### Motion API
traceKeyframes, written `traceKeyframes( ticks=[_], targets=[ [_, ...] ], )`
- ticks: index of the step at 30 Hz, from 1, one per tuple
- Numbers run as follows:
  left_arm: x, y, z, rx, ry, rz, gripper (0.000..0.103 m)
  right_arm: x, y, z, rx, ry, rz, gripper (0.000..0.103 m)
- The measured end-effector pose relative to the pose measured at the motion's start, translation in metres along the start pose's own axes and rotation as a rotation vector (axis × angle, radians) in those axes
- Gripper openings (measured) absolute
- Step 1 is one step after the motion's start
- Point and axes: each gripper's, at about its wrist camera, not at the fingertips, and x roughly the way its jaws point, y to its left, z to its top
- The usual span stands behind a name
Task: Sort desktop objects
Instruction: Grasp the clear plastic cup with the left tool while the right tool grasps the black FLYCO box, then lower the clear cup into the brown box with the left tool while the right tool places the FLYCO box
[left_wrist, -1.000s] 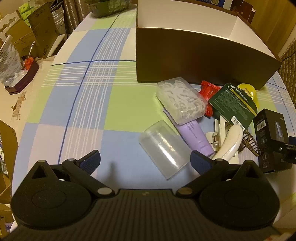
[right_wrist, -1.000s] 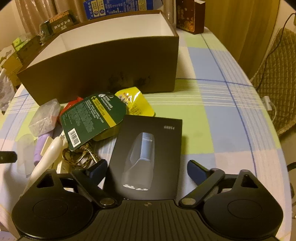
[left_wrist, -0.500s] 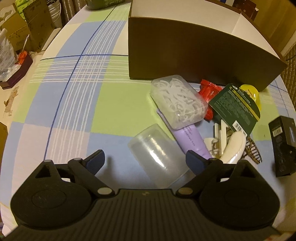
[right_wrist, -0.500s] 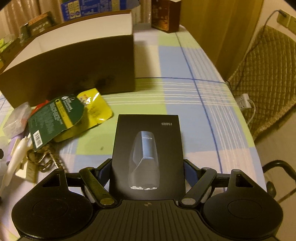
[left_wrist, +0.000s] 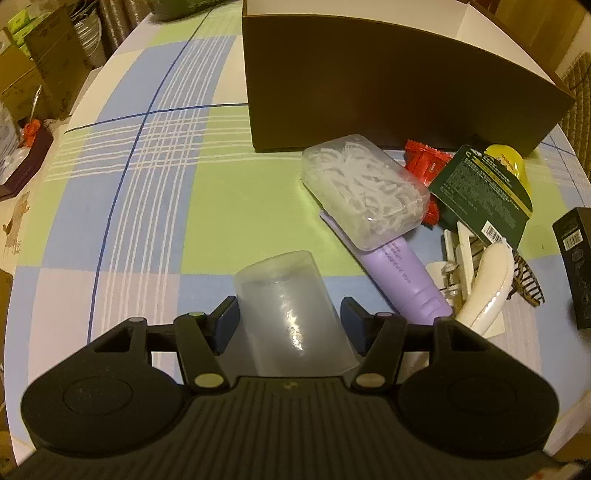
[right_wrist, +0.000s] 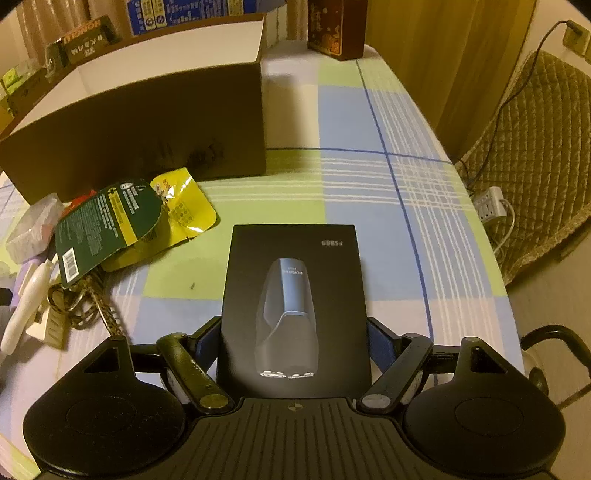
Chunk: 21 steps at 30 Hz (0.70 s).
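Left wrist view: the left gripper (left_wrist: 290, 325) has closed to cup width, one blue pad on each flank of the clear plastic cup (left_wrist: 291, 310) lying on its side on the bench (left_wrist: 147, 206); whether the pads truly press the wall I can't quite tell. That cup looks light, thin and slick, so it would likely flex or squirt out under a hard squeeze; mid-body is the sensible hold. At 1 o'clock lie the floss-pick box (left_wrist: 364, 192) and purple tube (left_wrist: 402, 273); at 12 stands the cardboard box (left_wrist: 388, 96).

In the right wrist view, the right gripper (right_wrist: 295, 345) clamps the near end of the black shaver box (right_wrist: 295, 295) across its narrow width, held low and level. Stiff, flat-sided card should hold firmly. A green card pack (right_wrist: 107, 225) lies at 10 o'clock.
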Motion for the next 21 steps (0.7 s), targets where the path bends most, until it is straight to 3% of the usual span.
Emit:
traceKeyframes(
  ticks=[17, 21],
  targets=[
    [-0.001, -0.015, -0.006, 0.134, -0.032, 0.016, 0.05, 0.014, 0.002, 0.009, -0.031, 0.018, -0.017, 0.076],
    [-0.006, -0.016, -0.009, 0.136, -0.038, 0.007, 0.048, 0.007, -0.001, 0.007, -0.026, 0.008, 0.019, 0.076]
  ],
)
